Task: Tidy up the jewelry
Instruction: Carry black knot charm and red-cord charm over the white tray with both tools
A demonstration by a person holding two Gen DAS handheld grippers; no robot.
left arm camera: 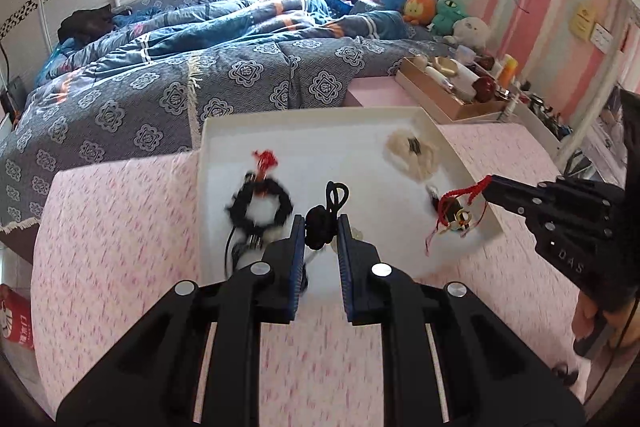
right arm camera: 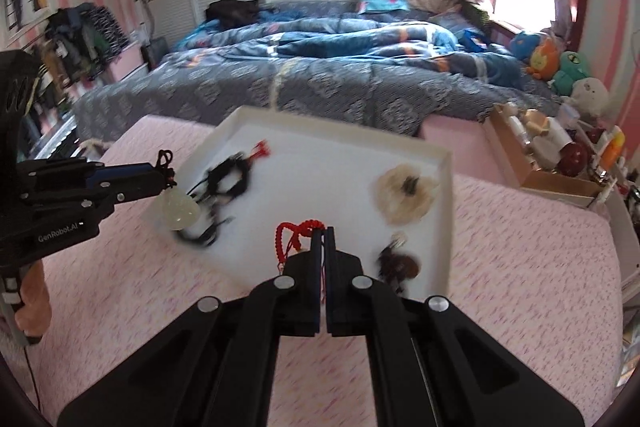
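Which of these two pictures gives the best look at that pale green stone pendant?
The right wrist view: the pale pendant hangs in full below the left gripper, on its black cord. In the left wrist view only the cord's black knot shows between the fingers; the stone is hidden.

Matt white tray (left arm camera: 320, 131); glossy pale pendant (right arm camera: 179, 213).

Both hand-held grippers (left arm camera: 320, 227) (right arm camera: 325, 231) clamped, raised.
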